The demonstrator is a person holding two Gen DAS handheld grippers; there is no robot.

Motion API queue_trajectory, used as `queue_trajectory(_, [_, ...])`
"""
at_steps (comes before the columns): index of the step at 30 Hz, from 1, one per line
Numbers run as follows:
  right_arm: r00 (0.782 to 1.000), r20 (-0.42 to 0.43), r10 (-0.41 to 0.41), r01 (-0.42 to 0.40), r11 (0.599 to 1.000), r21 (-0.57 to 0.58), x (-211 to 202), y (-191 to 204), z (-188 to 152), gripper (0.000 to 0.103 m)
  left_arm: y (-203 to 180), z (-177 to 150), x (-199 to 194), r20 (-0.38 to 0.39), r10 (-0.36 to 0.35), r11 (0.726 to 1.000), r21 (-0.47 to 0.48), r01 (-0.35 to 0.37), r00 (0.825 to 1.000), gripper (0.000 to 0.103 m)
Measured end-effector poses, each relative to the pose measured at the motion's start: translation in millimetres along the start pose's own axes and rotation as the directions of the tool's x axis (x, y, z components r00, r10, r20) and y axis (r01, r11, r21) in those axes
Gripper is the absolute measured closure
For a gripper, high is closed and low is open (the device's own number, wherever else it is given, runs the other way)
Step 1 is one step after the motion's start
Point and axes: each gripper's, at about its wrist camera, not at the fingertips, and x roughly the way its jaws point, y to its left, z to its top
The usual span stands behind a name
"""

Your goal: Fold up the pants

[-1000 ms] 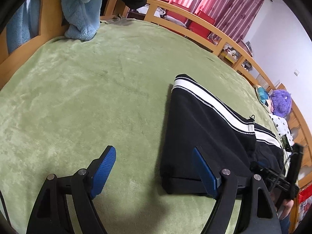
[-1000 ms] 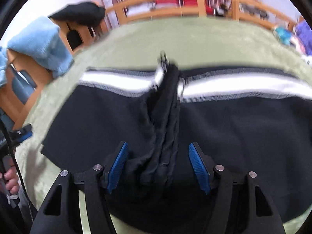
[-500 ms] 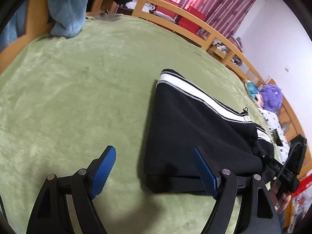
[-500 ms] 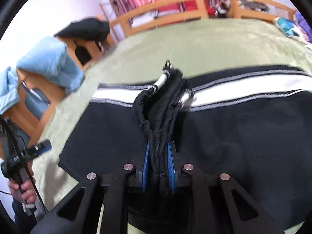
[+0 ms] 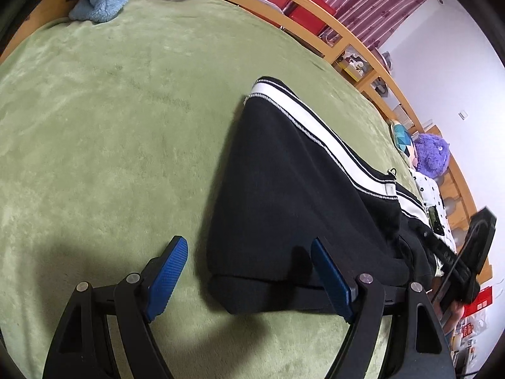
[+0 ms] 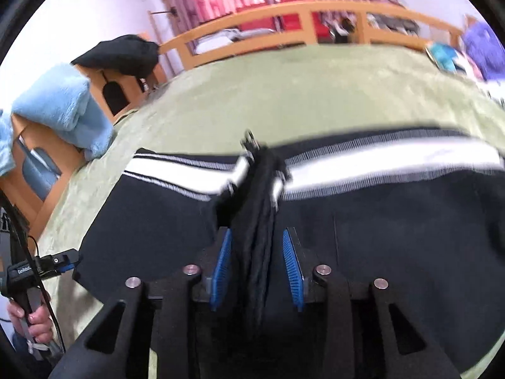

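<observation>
Black pants (image 5: 284,189) with a white side stripe lie folded along their length on the green blanket (image 5: 110,126). My left gripper (image 5: 249,271) is open just above their near corner, one finger over the blanket and the other over the cloth. In the right wrist view a raised ridge of bunched fabric (image 6: 257,208) crosses the pants (image 6: 394,237). My right gripper (image 6: 256,252) straddles that ridge with its jaws opening, and the blue pads (image 6: 221,268) stand slightly apart from the cloth. The right gripper (image 5: 473,252) also shows at the far right of the left wrist view.
A wooden bed rail (image 6: 284,15) borders the far side. A light blue fleece (image 6: 63,107) and a dark garment (image 6: 120,53) hang over the left rail. A purple plush toy (image 5: 430,154) and patterned cloth lie at the right. A hand (image 6: 31,319) holds the left gripper.
The right gripper shut on the bunched ridge of the pants, lifted it a little, and its jaws have now parted again. The left gripper came lower and closer to the pants' near corner.
</observation>
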Motion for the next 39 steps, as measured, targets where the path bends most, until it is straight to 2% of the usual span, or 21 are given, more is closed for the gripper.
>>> queue_trajectory(2, [1.000,0.004,0.017,-0.017,0.999,-0.049,5,8,11,0.076,2,3,-1,0.003,0.001,1.000,-0.003,-0.001,1.000,0.024])
queue_trajectory(3, [0.998,-0.008,0.061,-0.061,0.995,-0.076,10,14,15,0.084,3,5,-1,0.005,0.002,1.000,-0.003,-0.002,1.000,0.024])
queue_trajectory(6, [0.983,-0.053,0.175,-0.181,0.974,-0.135,27,29,21,0.086,4,10,-1,0.011,0.007,1.000,0.010,-0.007,1.000,0.024])
queue_trajectory(8, [0.984,-0.093,0.149,-0.165,0.968,-0.189,43,34,22,0.090,4,12,-1,0.010,0.009,1.000,0.011,-0.010,1.000,0.024])
queue_trajectory(10, [0.990,-0.126,0.059,-0.083,0.977,-0.196,65,25,25,0.099,4,14,2,0.005,0.002,1.000,0.007,-0.002,1.000,0.024])
queue_trajectory(11, [0.989,-0.148,0.006,-0.028,0.988,-0.151,75,12,30,0.103,4,15,3,0.003,-0.002,1.000,0.005,0.002,1.000,0.024])
queue_trajectory(13, [0.981,-0.172,0.092,-0.094,0.996,-0.001,81,-15,40,0.103,4,16,4,0.002,-0.008,1.000,0.003,0.008,1.000,0.024])
queue_trajectory(15, [0.980,-0.159,0.119,-0.116,0.993,0.028,73,-21,45,0.103,3,17,6,0.004,-0.017,1.000,0.008,0.017,1.000,0.024])
queue_trajectory(16, [0.991,-0.119,0.065,-0.069,0.997,-0.029,60,-15,47,0.092,2,17,6,0.005,-0.019,1.000,0.009,0.019,1.000,0.024])
queue_trajectory(17, [0.996,-0.085,0.023,-0.028,0.997,-0.066,51,-11,47,0.087,2,18,7,0.005,-0.021,1.000,0.009,0.021,1.000,0.024])
queue_trajectory(19, [0.999,-0.019,0.028,-0.029,0.995,-0.098,34,-6,48,0.062,3,18,8,0.007,-0.032,0.999,0.008,0.032,0.999,0.024])
queue_trajectory(20, [0.999,0.000,0.039,-0.039,0.995,-0.094,30,-3,52,0.059,4,19,8,0.008,-0.034,0.999,0.008,0.034,0.999,0.024])
queue_trajectory(24, [1.000,-0.019,-0.022,0.019,0.993,-0.115,49,1,62,0.061,5,20,10,0.005,-0.033,0.999,-0.003,0.033,0.999,0.024])
queue_trajectory(26, [0.998,-0.060,-0.034,0.028,0.994,-0.101,66,-5,64,0.068,4,20,9,0.004,-0.034,0.999,0.000,0.034,0.999,0.024])
queue_trajectory(27, [0.994,-0.096,-0.042,0.033,0.995,-0.096,77,-8,64,0.079,5,20,9,0.006,-0.031,1.000,0.003,0.031,1.000,0.024])
queue_trajectory(28, [0.991,-0.129,-0.035,0.023,0.996,-0.090,90,-6,66,0.080,6,21,8,0.006,-0.030,1.000,0.004,0.030,1.000,0.024])
queue_trajectory(30, [0.995,-0.096,-0.041,0.030,0.992,-0.119,90,-1,68,0.085,6,20,10,-0.006,-0.033,0.999,0.008,0.033,0.999,0.024])
queue_trajectory(32, [0.998,-0.047,-0.041,0.034,0.987,-0.154,78,4,74,0.086,8,19,12,-0.010,-0.033,0.999,0.006,0.033,0.999,0.024])
queue_trajectory(34, [1.000,-0.011,-0.021,0.019,0.993,-0.116,71,0,83,0.086,10,17,14,-0.022,-0.053,0.999,-0.008,0.053,0.998,0.024])
queue_trajectory(37, [0.996,-0.071,-0.053,0.046,0.994,-0.098,91,-5,82,0.086,13,14,19,-0.047,-0.091,0.996,-0.025,0.090,0.995,0.024])
queue_trajectory(39, [0.987,-0.122,-0.100,0.084,0.988,-0.133,108,-4,71,0.084,11,9,24,-0.068,-0.085,0.996,-0.025,0.084,0.994,0.024])
